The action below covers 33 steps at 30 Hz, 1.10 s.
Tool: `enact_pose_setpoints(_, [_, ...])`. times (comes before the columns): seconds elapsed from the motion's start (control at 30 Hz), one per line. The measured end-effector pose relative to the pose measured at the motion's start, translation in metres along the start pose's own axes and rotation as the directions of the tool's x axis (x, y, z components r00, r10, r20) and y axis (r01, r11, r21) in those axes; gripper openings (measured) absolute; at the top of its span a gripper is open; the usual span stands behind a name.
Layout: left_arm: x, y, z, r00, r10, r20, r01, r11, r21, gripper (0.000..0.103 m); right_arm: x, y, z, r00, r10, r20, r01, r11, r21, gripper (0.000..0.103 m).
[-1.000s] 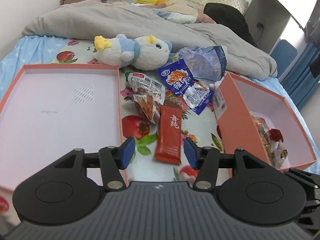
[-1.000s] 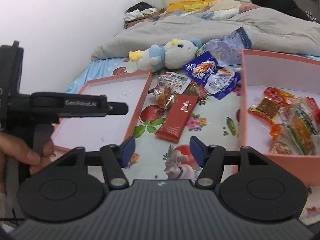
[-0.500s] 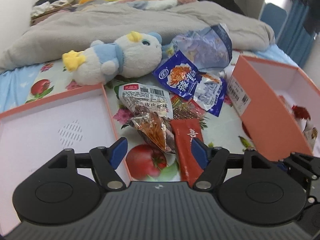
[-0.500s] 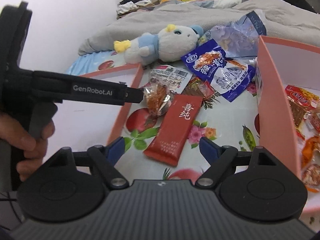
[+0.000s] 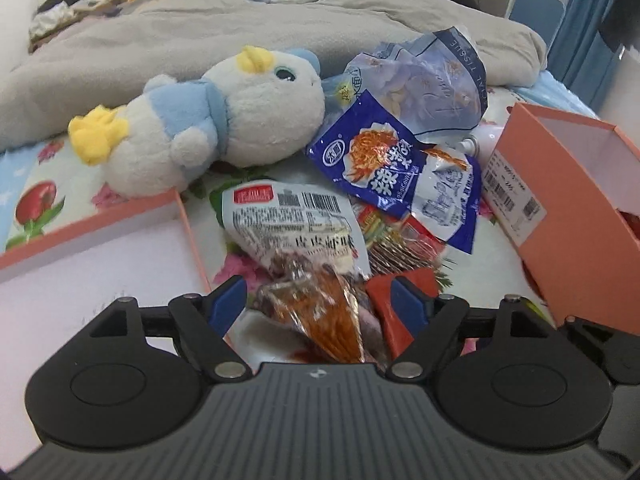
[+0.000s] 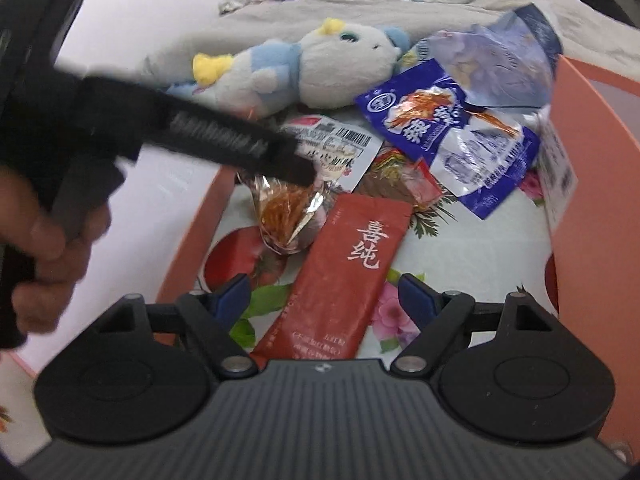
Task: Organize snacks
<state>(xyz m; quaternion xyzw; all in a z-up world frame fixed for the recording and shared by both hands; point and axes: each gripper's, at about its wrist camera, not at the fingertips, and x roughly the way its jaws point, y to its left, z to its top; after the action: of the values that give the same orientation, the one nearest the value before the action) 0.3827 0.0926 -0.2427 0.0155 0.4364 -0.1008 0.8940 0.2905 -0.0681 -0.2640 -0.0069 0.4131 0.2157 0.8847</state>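
Observation:
A pile of snack packets lies on the floral sheet between two pink boxes. My left gripper [image 5: 318, 306] is open, its blue fingers on either side of a clear packet of orange-brown snack [image 5: 320, 320]; it also shows in the right wrist view [image 6: 286, 216], under the left gripper's black tip [image 6: 296, 168]. My right gripper [image 6: 326, 296] is open over the lower end of a long red packet [image 6: 344, 276]. A white barcoded packet [image 5: 288, 216], a blue packet [image 5: 376, 164] and a small red packet [image 5: 396, 236] lie behind.
A shallow pink box lid [image 5: 92, 264] lies at the left. A deeper pink box [image 5: 568, 208] stands at the right. A white and blue plush toy [image 5: 208, 128], a crumpled tissue pack [image 5: 432, 88] and a grey blanket [image 5: 200, 28] lie behind the pile.
Both grippers have moved forward and down to the pile. The left now has the clear orange-brown packet between its open fingers; the right has come over the red packet.

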Motion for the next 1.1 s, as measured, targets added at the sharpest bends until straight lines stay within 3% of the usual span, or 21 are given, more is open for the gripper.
enact_pose_setpoints(0.23, [0.019,0.0,0.001,0.999,0.019,-0.026,-0.018,1.0,0.022,0.082,0.015,0.002,-0.005,0.996,-0.087,-0.009,0.087,0.996,-0.009,0.077])
enact_pose_setpoints(0.3, [0.022,0.002,-0.001,0.999,0.023,-0.028,-0.023,1.0,0.02,0.082,0.016,0.005,-0.004,0.996,-0.093,0.0,0.093,0.995,-0.037,0.065])
enact_pose_setpoints(0.4, [0.025,0.005,-0.003,0.999,0.021,-0.04,-0.02,1.0,0.014,0.082,0.015,0.006,-0.002,0.996,-0.091,-0.001,0.09,0.995,-0.05,0.057])
enact_pose_setpoints(0.77, [0.035,0.001,-0.007,0.998,0.02,-0.054,-0.017,0.999,0.052,0.082,0.006,-0.002,-0.003,0.992,-0.127,-0.016,0.126,0.991,-0.05,0.048])
enact_pose_setpoints(0.83, [0.037,0.0,-0.008,0.998,0.016,-0.061,-0.013,0.999,0.05,0.081,0.005,-0.004,-0.003,0.991,-0.132,-0.015,0.131,0.99,-0.047,0.047])
enact_pose_setpoints(0.93, [0.039,-0.002,-0.01,0.997,0.021,-0.07,-0.018,0.999,0.048,0.067,0.004,-0.006,-0.003,0.991,-0.132,-0.016,0.132,0.991,-0.036,0.046])
enact_pose_setpoints(1.1, [0.033,-0.002,-0.012,0.998,0.024,-0.064,-0.023,0.999,0.024,0.061,0.0,-0.007,-0.005,0.992,-0.125,-0.02,0.125,0.992,-0.024,0.046])
